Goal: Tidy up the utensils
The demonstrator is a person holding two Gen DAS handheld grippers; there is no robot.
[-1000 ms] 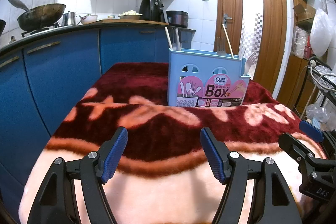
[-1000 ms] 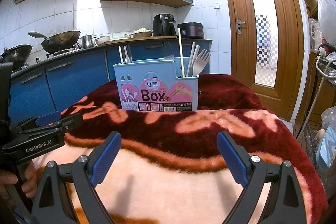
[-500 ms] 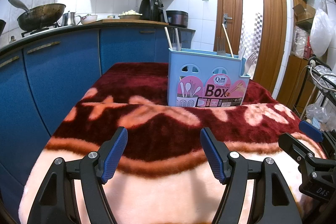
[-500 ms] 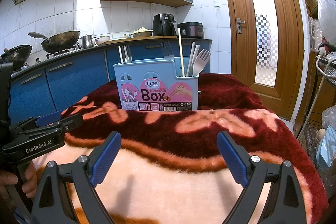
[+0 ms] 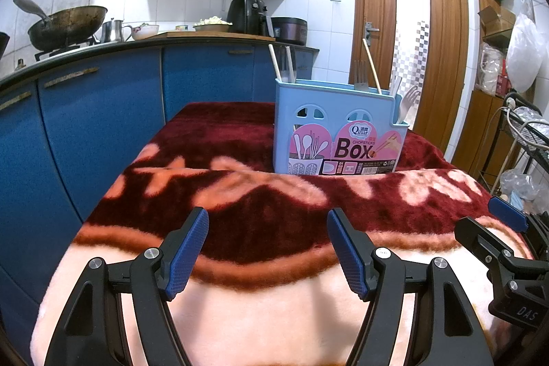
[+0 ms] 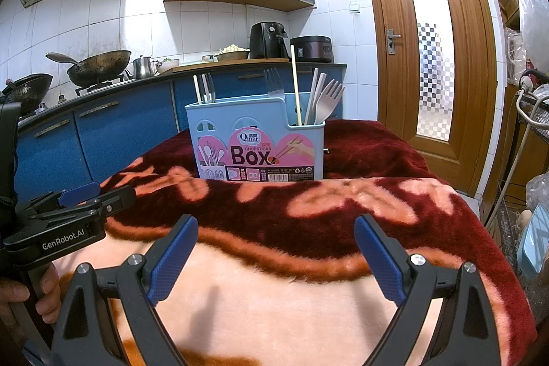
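Observation:
A light blue utensil box (image 5: 338, 129) (image 6: 257, 143) with a pink "Box" label stands upright at the far end of a table under a red and peach blanket (image 5: 260, 204) (image 6: 274, 211). Chopsticks (image 6: 294, 84), forks (image 6: 327, 102) and other utensils stick up out of its compartments. My left gripper (image 5: 267, 249) hangs open over the near part of the blanket, nothing between its blue pads. My right gripper (image 6: 276, 252) is open too and empty, well short of the box. Each gripper shows at the edge of the other's view.
Blue kitchen cabinets (image 5: 103, 126) run along the left and behind the table, with a wok (image 6: 96, 66), a kettle and an air fryer (image 6: 269, 40) on the counter. A wooden door (image 6: 425, 50) stands at the right. Wire racks and bags (image 5: 521, 139) crowd the right side.

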